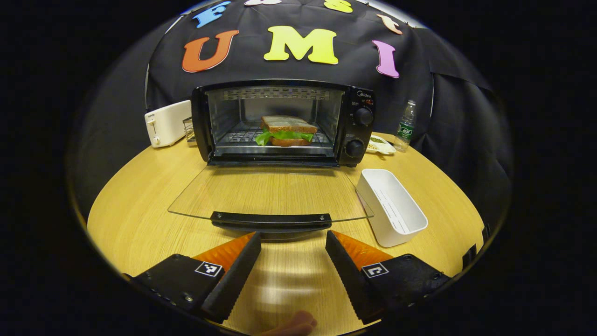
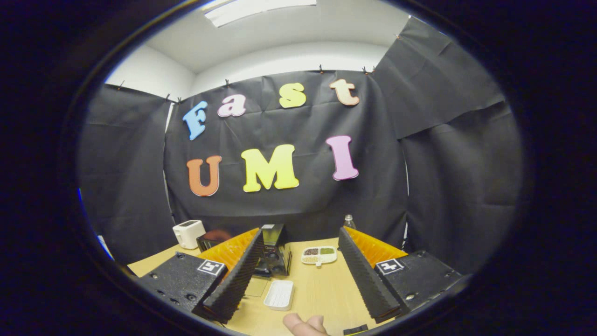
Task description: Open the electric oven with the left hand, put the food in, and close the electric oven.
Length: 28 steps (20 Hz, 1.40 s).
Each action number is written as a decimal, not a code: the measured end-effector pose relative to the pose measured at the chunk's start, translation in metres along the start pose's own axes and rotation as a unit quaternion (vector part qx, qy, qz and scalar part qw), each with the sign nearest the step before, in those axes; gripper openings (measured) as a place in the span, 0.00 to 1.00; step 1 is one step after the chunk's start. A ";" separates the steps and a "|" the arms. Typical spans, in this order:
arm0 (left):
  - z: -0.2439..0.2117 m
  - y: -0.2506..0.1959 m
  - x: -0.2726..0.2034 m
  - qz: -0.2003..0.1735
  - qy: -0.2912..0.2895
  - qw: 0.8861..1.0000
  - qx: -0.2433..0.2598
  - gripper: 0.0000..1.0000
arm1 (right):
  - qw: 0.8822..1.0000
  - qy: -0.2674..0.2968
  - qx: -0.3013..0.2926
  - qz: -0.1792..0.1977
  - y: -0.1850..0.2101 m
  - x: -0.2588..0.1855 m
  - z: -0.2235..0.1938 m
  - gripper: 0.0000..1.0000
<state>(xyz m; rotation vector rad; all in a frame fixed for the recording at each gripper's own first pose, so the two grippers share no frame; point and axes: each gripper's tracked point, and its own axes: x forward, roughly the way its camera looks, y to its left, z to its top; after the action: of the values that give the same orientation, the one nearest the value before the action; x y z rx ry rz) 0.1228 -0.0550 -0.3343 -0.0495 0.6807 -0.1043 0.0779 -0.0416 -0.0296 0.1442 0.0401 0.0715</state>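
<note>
Black cloth hangs behind a round wooden table (image 1: 140, 219). At the table's back edge sits the electric oven (image 1: 284, 122). Its glass door (image 1: 270, 193) lies flat and open, reaching toward the front edge. The food, a sandwich (image 1: 288, 130) with green leaf, rests on the rack inside, in the middle.

So the oven is open and the food is in. I think the step in hand is closing the door. The door handle (image 1: 270, 219) is a dark bar at the door's near end. The left gripper (image 1: 293, 249) sits just in front of that handle, with its jaws wide apart and nothing between them. Next, it needs to get under or onto the handle and swing the door up until it shuts.

The right gripper (image 2: 298, 261) is held high and well back from the oven, jaws apart and holding nothing.

A white tray (image 1: 392, 205) lies just right of the door. A white toaster (image 1: 167, 123) stands left of the oven. A small dish (image 1: 381, 144) and a water bottle (image 1: 406, 126) sit at the back right.

The oven has a small brand name above its knobs, and the toaster bears a tiny word. Both are too small to be sure of.
</note>
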 end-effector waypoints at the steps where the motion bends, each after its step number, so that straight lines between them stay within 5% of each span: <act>1: -0.002 0.003 0.004 0.004 0.001 1.000 0.004 0.93 | 1.000 0.002 -0.002 0.004 -0.001 0.001 -0.002 1.00; 18: 0.021 0.008 -0.001 0.011 -0.011 1.000 0.011 0.92 | 1.000 -0.006 -0.021 -0.012 -0.020 0.001 -0.005 1.00; 28: 0.072 0.006 -0.014 0.021 -0.069 0.997 0.017 0.93 | 1.000 0.001 -0.022 -0.018 -0.025 0.009 -0.013 1.00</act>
<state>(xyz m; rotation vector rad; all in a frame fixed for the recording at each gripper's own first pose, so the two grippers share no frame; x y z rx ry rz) 0.1579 -0.0466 -0.2706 -0.0087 0.5409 -0.0715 0.0884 -0.0637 -0.0463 0.0990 0.0437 0.0366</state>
